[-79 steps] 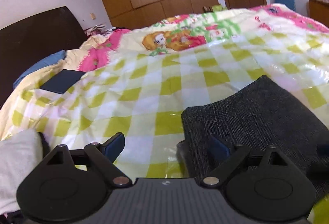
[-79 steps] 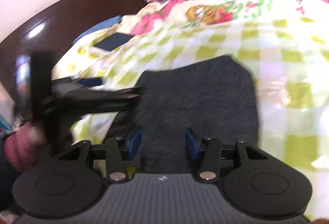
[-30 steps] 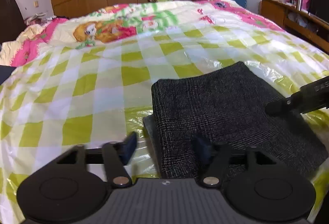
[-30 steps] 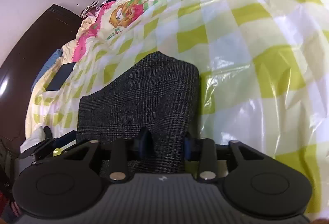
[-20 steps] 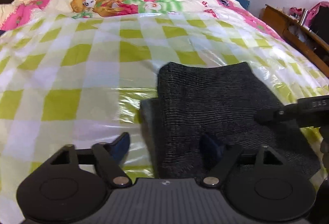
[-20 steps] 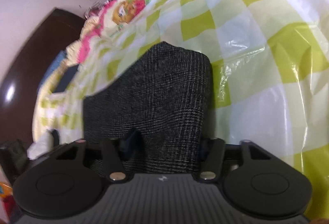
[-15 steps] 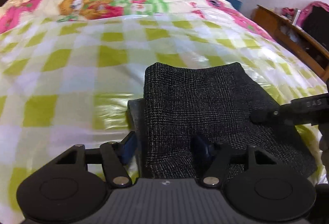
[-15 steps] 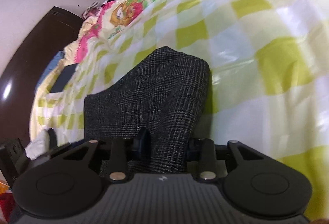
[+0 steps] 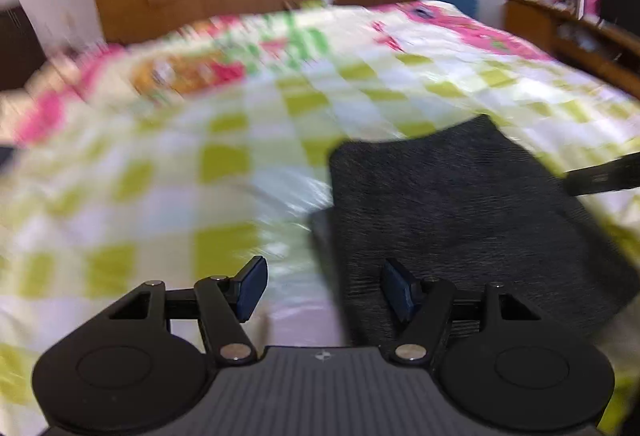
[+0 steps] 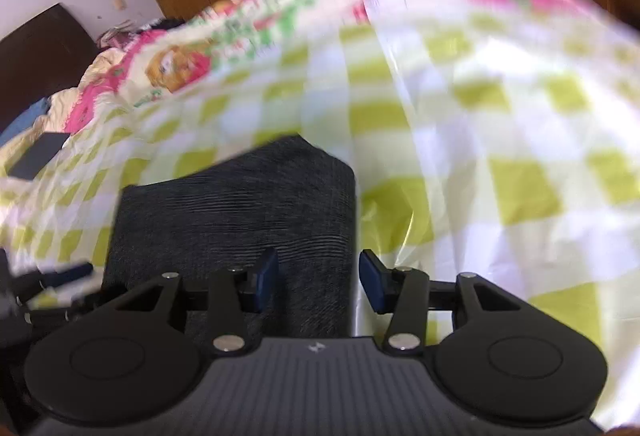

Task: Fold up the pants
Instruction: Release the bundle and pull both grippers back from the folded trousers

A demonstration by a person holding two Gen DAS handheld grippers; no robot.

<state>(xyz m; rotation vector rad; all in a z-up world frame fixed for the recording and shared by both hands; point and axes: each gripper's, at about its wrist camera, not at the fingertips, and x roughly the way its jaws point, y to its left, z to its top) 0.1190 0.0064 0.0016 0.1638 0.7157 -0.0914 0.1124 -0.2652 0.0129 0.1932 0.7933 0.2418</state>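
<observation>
The black plastic left gripper (image 9: 324, 290) and black plastic right gripper (image 10: 319, 278) are each showing blue finger pads (image 9: 251, 288), silver pivot screws, round discs and a ribbed grey body.

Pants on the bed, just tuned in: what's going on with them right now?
A person is working over the dark grey pants with a hand-held gripper in each hand. The pants lie on the checked bedspread as a compact folded stack. The left hand-held gripper is open over the stack's near left edge, and the right hand-held gripper is open over its near right edge. Neither one is clamping the cloth. Both views are motion-blurred, so finer detail is unclear.
</observation>
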